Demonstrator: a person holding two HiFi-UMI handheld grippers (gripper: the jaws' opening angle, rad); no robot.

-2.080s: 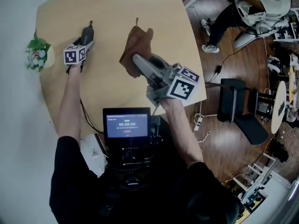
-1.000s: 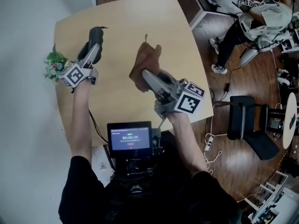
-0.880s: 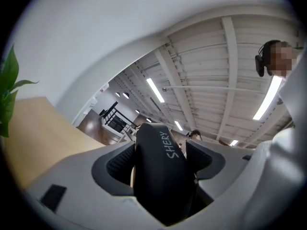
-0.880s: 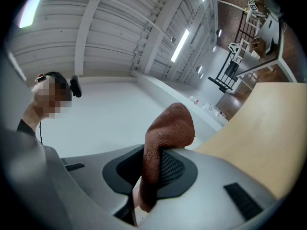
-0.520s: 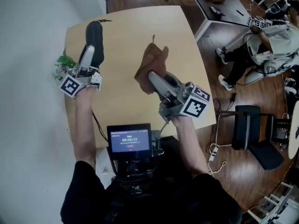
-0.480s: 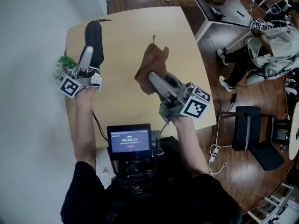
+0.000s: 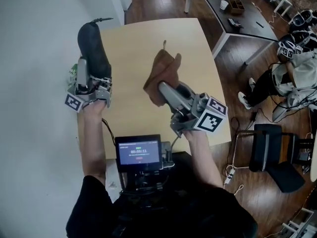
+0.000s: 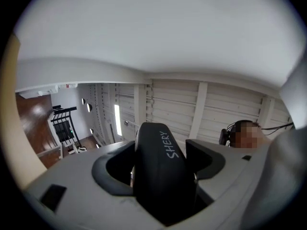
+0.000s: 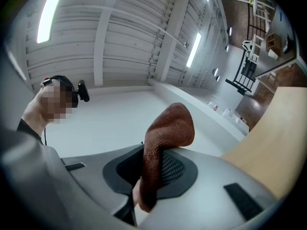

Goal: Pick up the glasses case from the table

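The black glasses case (image 7: pixel 91 43) is lifted high off the light wooden table (image 7: pixel 133 83), and my left gripper (image 7: pixel 88 66) is shut on its lower end at the left of the head view. In the left gripper view the case (image 8: pixel 160 169) fills the gap between the jaws and points up toward the ceiling. My right gripper (image 7: pixel 166 89) is shut on a brown cloth (image 7: pixel 163 73), which hangs over the middle of the table. The right gripper view shows the cloth (image 9: pixel 165 143) pinched between the jaws and folded over them.
A small green plant (image 7: pixel 73 73) stands at the table's left edge, mostly hidden behind my left gripper. A screen (image 7: pixel 138 152) sits at my chest. Right of the table are a dark chair (image 7: pixel 270 148), a second table (image 7: pixel 233 9) and a person (image 7: pixel 292 78).
My left gripper has risen and tilted upward with the glasses case, which has come off the table. The right gripper with the cloth has lifted slightly.
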